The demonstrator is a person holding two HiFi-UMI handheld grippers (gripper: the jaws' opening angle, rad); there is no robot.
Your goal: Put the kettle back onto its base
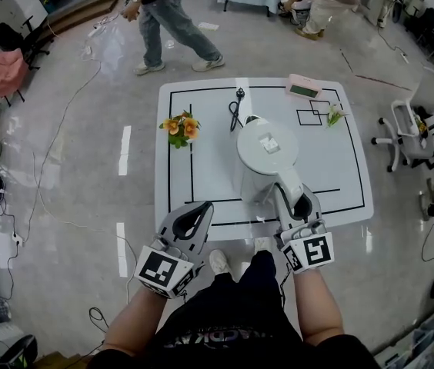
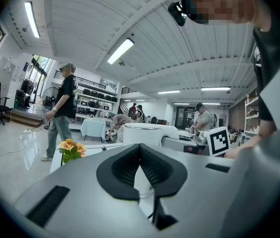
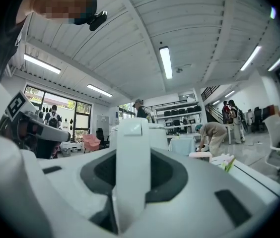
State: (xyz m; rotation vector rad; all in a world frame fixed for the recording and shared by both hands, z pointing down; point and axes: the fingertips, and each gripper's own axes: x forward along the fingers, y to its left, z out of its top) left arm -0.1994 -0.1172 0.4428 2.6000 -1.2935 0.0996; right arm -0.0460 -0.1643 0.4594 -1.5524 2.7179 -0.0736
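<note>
The right claw (image 1: pixel 295 204) is clamped on the handle of the tall white plastic kettle (image 1: pixel 267 154). The kettle is in the middle of the frame, at the white desk with black lines (image 1: pixel 332 171). I cannot tell if it stands on the desk or is lifted a little. In the right gripper view the white handle (image 3: pixel 132 162) fills the gap between the jaws. The left claw (image 1: pixel 196 220) is closed tight with nothing in it, at the lower left by the desk's near edge.

I think the step now is bringing the kettle to its base. A small pale round bit (image 1: pixel 251 120) peeks out past the kettle's far side. It may be the base, but I am not sure. Next, the kettle should be kept upright, lined up over the base, set down flat and let go.

On the desk I count:
- 1 kettle
- 1 bunch of orange flowers (image 1: pixel 180 127) at the upper left
- 1 pair of black scissors (image 1: pixel 236 110)
- 1 pink box (image 1: pixel 304 88)
- 1 small pale flower sprig (image 1: pixel 334 115)

There are 2 claws.
</note>
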